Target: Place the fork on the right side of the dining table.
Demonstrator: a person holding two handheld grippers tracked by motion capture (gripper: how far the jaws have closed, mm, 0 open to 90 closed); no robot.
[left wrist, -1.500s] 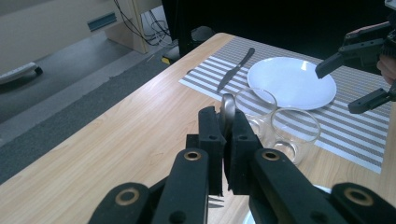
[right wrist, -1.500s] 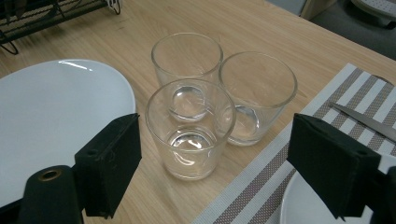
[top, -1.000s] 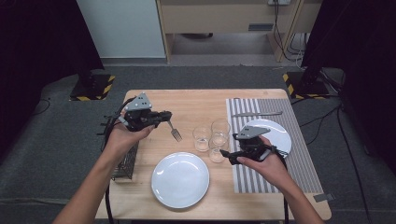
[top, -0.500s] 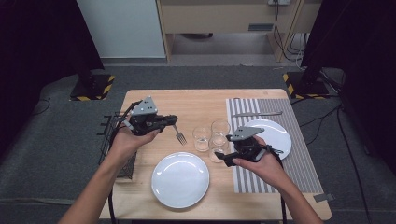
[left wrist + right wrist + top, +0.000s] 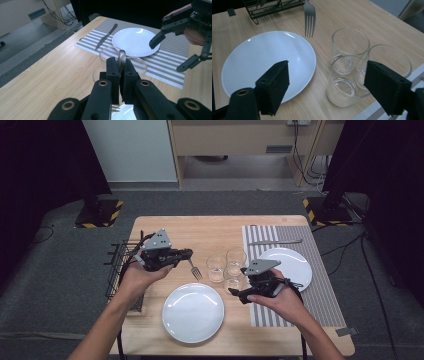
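Observation:
My left gripper (image 5: 184, 254) is shut on the handle of a metal fork (image 5: 194, 270), whose tines hang down over the table beyond the near white plate (image 5: 194, 312). The handle (image 5: 122, 58) stands upright between the pads in the left gripper view. My right gripper (image 5: 237, 281) is open, with its jaws on either side of the nearest of three clear glasses (image 5: 234, 282). That glass (image 5: 347, 82) stands between the pads (image 5: 274, 85), nearer the right one. The other two glasses (image 5: 350, 47) (image 5: 390, 61) stand behind it.
A black wire rack (image 5: 119, 270) sits at the table's left edge. A striped mat (image 5: 325, 290) on the right carries a second white plate (image 5: 287, 266) and a knife (image 5: 275, 241). Bare wood lies at the far middle of the table.
The left gripper with the fork has drifted slightly right and toward the near plate. The right gripper has edged a little left toward the glasses.

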